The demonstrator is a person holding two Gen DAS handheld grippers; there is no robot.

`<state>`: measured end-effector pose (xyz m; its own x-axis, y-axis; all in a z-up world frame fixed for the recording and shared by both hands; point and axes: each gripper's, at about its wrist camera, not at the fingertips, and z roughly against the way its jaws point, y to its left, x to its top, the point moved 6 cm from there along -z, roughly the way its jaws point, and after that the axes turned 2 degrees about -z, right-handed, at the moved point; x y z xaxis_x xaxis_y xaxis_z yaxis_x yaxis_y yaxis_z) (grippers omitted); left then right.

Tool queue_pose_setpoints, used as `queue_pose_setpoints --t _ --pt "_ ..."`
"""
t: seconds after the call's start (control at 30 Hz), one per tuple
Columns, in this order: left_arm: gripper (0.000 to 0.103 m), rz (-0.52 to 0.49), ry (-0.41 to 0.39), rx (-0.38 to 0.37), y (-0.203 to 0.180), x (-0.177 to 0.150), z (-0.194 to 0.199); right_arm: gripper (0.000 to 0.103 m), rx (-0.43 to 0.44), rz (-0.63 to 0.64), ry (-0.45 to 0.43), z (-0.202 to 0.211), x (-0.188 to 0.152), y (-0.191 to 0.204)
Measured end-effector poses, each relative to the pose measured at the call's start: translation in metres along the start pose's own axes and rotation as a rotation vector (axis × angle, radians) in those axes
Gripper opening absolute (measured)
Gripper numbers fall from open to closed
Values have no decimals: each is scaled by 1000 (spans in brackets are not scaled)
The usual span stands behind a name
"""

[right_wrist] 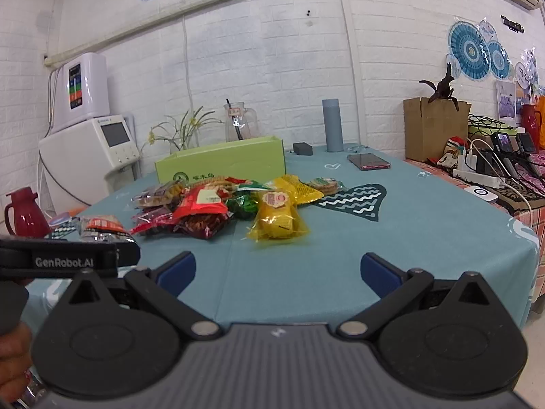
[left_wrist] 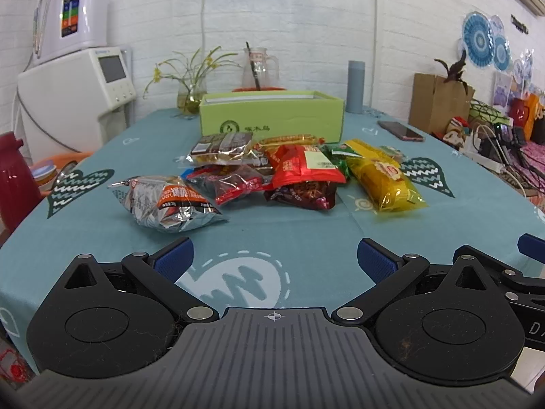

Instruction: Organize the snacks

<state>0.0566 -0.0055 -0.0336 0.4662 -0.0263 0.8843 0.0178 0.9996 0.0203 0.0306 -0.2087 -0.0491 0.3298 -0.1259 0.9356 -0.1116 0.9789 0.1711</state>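
Observation:
Several snack packets lie in a heap on the teal tablecloth (left_wrist: pixel 299 235) in front of an open green box (left_wrist: pixel 270 116). A silver packet (left_wrist: pixel 167 202) is nearest on the left, a red packet (left_wrist: pixel 303 167) in the middle, a yellow packet (left_wrist: pixel 385 173) on the right. My left gripper (left_wrist: pixel 275 260) hovers open near the table's front, short of the heap, with nothing between its blue pads. From the right wrist view the green box (right_wrist: pixel 221 163), red packet (right_wrist: pixel 201 204) and yellow packet (right_wrist: pixel 276 218) show ahead. My right gripper (right_wrist: pixel 277 272) is open and empty.
A phone (left_wrist: pixel 400 130) and a grey cylinder (left_wrist: pixel 356 87) sit at the table's back right, a glass jug (left_wrist: pixel 260 68) and plant vase (left_wrist: pixel 190 92) behind the box. A red flask (left_wrist: pixel 15 177) stands at the left. Cables and chargers (right_wrist: pixel 494 167) crowd a side table at the right.

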Motion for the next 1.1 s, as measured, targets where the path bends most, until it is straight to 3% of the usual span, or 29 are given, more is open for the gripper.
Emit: queue_pose_setpoints --t 0.2,0.33,0.53,0.73,0.8,0.87,1.0,1.1 --pt "92 24 17 0 11 5 -20 103 33 -31 -94 -13 9 -9" --pt "92 57 40 -6 34 3 -33 103 13 22 9 -68 14 -4" --pt "87 179 101 30 84 10 -50 103 60 78 164 -125 3 9" --pt "90 225 78 43 127 31 -43 102 71 152 204 -131 -2 9" --pt "91 245 88 32 140 37 -42 103 65 145 264 -126 3 13" --pt "91 271 105 8 152 44 -47 103 210 160 248 -117 18 40" --pt "91 322 162 -64 168 55 -70 102 547 332 254 -127 36 141" --pt "90 383 209 -123 178 55 -85 102 666 439 300 -152 34 193"
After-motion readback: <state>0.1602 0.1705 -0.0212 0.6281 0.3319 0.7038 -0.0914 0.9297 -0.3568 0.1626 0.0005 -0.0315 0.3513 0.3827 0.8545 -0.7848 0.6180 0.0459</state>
